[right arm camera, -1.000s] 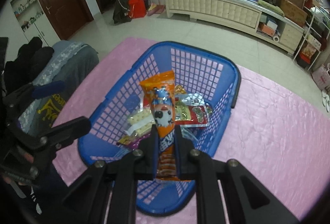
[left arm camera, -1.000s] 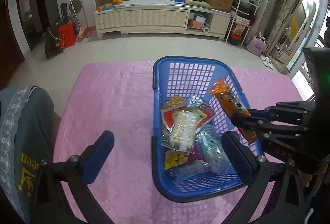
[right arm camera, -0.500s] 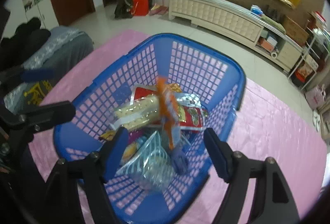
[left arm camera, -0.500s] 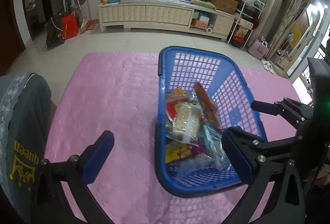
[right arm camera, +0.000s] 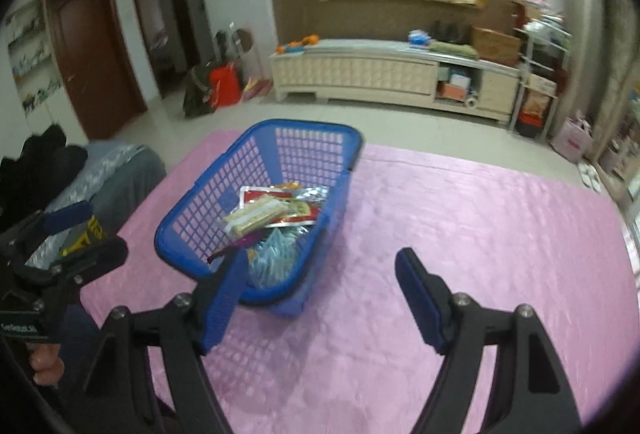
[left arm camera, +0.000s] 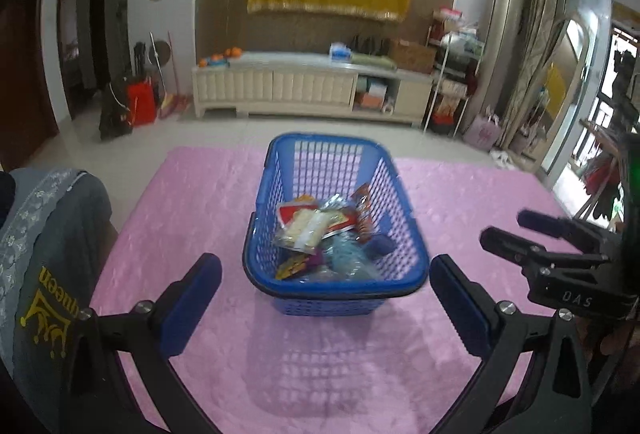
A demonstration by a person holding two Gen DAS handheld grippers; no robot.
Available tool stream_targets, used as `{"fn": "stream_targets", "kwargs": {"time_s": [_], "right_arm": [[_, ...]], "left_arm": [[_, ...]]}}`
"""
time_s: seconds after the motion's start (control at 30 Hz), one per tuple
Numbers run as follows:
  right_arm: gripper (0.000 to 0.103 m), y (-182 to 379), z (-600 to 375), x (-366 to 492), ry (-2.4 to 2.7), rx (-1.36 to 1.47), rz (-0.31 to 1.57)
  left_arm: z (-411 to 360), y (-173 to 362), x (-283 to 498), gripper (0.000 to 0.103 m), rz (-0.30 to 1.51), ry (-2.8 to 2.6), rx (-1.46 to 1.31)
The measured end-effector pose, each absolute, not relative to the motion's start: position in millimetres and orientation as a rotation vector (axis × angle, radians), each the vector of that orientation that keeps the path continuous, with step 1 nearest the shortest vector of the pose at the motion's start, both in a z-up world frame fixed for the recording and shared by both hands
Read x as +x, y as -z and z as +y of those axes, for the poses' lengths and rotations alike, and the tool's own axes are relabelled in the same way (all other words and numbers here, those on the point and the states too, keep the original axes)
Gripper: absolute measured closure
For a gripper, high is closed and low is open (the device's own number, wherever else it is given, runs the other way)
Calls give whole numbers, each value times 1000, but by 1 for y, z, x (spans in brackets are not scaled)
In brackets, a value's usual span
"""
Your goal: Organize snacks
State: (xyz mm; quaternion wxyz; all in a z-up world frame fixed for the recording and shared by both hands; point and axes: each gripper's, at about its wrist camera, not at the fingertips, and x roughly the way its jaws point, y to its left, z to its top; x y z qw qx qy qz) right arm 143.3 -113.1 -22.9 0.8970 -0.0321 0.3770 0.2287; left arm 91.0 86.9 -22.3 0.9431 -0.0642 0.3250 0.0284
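Grey cloth (left arm camera: 44,274) lettered "Queen"

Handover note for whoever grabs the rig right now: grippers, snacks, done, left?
Left gripper: open, empty, in front of the basket.
Right gripper: open, empty, in front of the basket too.
Blue basket sits on the pink tablecloth, holding all visible snacks, including the orange snack packet leaning on its right wall and the cracker pack.
Done: no snacks visible loose on the cloth.
Left: probably nothing; check outside the views.
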Motion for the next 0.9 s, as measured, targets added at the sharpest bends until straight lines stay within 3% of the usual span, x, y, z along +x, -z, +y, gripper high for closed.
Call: {"fn": "stream_targets", "kwargs": {"time_s": [0.13,0.3,0.9], "right_arm": [[22,1,-136,114,-432,-26,705],[0,-34,-149,71,-392,-79,535],[0,-57,-179,-30,-329,-44,380]], "left_arm": [[74,4,65,0,572,-57,-120],[52,-26,30,0,460,-39,-74],[0,-37,-53,0,373,-10,6]]}}
